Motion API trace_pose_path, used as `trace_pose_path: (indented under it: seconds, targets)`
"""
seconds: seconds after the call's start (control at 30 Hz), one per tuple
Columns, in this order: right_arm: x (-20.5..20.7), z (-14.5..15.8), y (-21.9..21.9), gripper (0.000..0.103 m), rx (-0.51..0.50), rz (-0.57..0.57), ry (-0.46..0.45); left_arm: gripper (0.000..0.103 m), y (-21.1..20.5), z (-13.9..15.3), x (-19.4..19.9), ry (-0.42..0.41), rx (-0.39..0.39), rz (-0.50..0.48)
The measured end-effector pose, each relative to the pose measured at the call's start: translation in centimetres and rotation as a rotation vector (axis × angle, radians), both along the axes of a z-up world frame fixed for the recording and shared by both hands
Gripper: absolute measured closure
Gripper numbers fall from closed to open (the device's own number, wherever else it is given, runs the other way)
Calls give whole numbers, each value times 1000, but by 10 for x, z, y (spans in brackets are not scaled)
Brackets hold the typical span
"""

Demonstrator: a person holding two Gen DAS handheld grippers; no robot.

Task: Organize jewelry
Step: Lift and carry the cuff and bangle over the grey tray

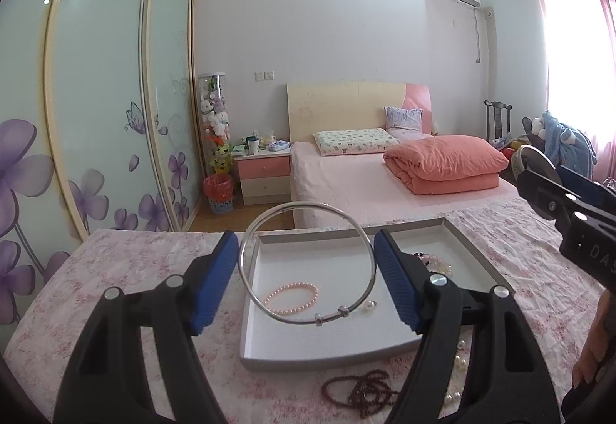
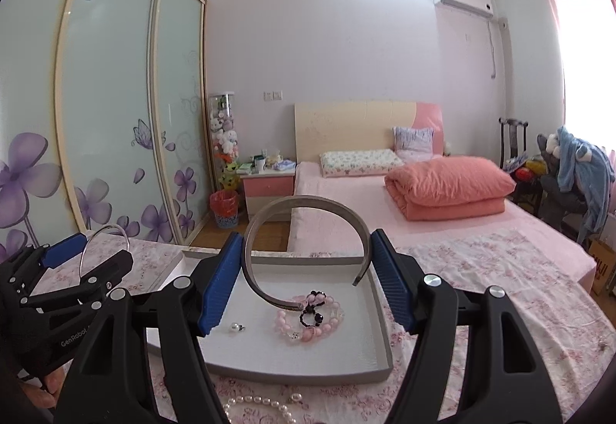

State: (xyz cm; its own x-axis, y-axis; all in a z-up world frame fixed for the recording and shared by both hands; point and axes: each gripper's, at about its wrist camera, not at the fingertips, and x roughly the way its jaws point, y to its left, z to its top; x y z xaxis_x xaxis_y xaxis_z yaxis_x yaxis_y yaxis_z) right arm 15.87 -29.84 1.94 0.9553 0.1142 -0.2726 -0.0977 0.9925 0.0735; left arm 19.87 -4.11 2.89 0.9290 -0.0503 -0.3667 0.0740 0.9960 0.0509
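My left gripper (image 1: 306,279) is shut on a thin silver bangle (image 1: 269,304) with two small sliding beads, held upright over the left grey tray (image 1: 319,362). A pink pearl bracelet (image 1: 292,299) and a pearl pendant (image 1: 369,305) lie in that tray. My right gripper (image 2: 306,281) is shut on a wide grey open cuff (image 2: 265,227), held over the right grey tray (image 2: 308,374). A pink bead bracelet (image 2: 308,324), a black bead piece (image 2: 313,312) and a pearl pendant (image 2: 236,327) lie in it. The left gripper also shows in the right wrist view (image 2: 88,251).
A dark red bead necklace (image 1: 358,391) and white pearls (image 1: 458,362) lie on the floral cloth (image 1: 115,270) in front of the trays. A white pearl strand (image 2: 265,404) lies before the right tray. A bed (image 1: 385,185) and a wardrobe (image 1: 96,77) stand beyond.
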Motion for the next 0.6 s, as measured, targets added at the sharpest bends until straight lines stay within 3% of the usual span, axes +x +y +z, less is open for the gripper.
trace_pose_path:
  seconds: [0.33, 0.6]
  targets:
    - [78, -48, -6, 35, 83, 7, 242, 32, -6, -51, 77, 189, -4, -9]
    - [99, -67, -2, 35, 121, 5, 342, 32, -6, -71, 106, 272, -18, -22]
